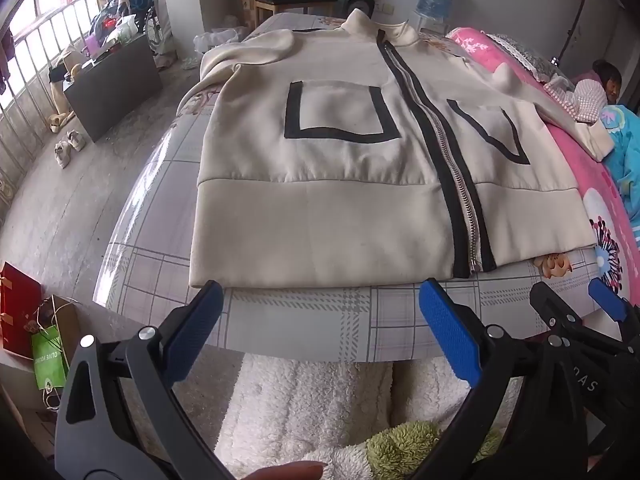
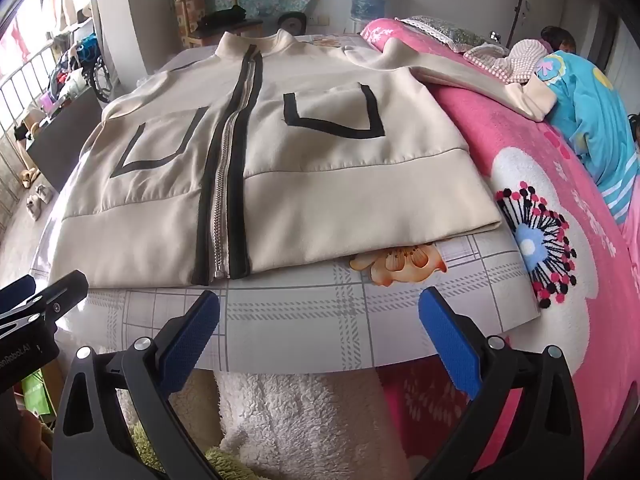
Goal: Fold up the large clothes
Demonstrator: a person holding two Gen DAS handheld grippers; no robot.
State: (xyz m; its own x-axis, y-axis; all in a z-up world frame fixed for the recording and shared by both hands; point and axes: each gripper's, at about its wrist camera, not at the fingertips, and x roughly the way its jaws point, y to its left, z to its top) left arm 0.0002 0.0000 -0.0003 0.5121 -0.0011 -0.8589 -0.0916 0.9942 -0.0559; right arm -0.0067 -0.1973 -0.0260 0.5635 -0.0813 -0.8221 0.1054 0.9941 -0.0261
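The cream jacket (image 1: 360,168) is lying flat, front up and zipped, on the bench (image 1: 304,320), w/ its hem toward the person and collar at the far end. It's spread out like that presumably so the fold lines are easy to reach; no fold is showing yet, so the task looks to be right at its start. The zipper (image 1: 440,152) is running down the middle btwn two black-outlined pockets, giving a handy centre line. One sleeve (image 2: 480,80) is trailing off the bench onto the pink blanket (image 2: 532,208) on the bed beside it, near a person in blue lying there; the other sleeve (image 1: 240,50) is resting bunched along the far left side. Both tools are hovering just short of the hem, above the bench's near edge, not touching the cloth. The left tool (image 1: 320,312) is standing spread wide w/ nothing btwn its blue pads, and the right tool (image 2: 320,312) is likewise spread and empty. They're sitting side by side and angled down at the hem, probably so each can take a lower corner or a side. The trailing sleeve likely needs bringing in first, since it's hanging off the bench.
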